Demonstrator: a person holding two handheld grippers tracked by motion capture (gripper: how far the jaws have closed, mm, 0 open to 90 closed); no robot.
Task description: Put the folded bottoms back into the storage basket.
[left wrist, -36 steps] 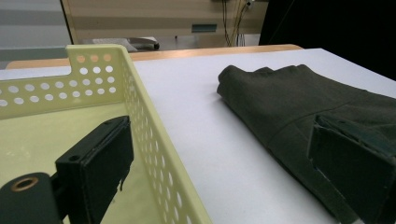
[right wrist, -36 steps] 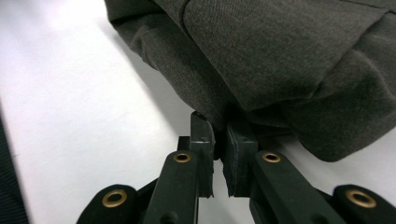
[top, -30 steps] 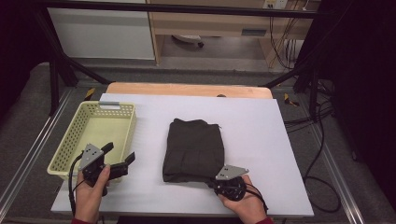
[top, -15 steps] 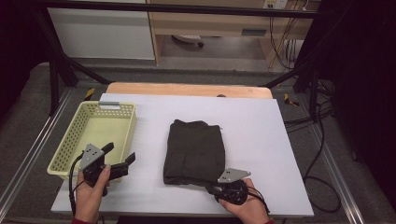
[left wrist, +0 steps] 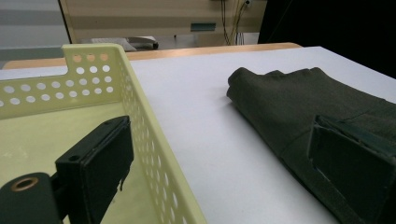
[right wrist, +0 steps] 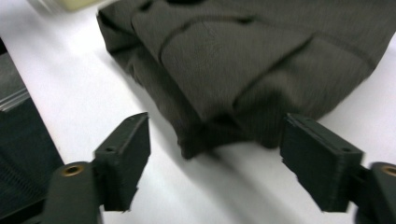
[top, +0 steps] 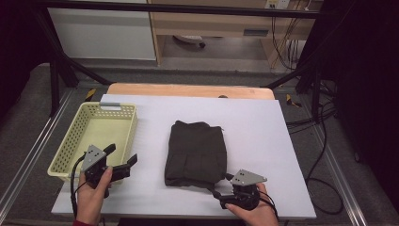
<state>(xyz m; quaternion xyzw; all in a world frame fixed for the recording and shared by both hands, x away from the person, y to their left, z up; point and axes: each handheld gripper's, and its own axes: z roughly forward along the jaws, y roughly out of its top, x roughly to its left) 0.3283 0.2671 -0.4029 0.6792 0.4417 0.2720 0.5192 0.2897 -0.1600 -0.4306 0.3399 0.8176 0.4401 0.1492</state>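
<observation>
basket (top: 96, 136) left on table (top: 263, 127) | folded garment (top: 196, 153) centre, right of basket, apart

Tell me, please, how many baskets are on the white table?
1. The pale yellow basket stands at the table's left side, left of the folded dark garment. The left gripper hangs over its near right corner. No second basket shows.

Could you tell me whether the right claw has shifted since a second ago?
Yes. The right claw has drawn slightly back from the folded dark garment toward the table's near edge; its jaws have just been opening, nothing gripped.
</observation>
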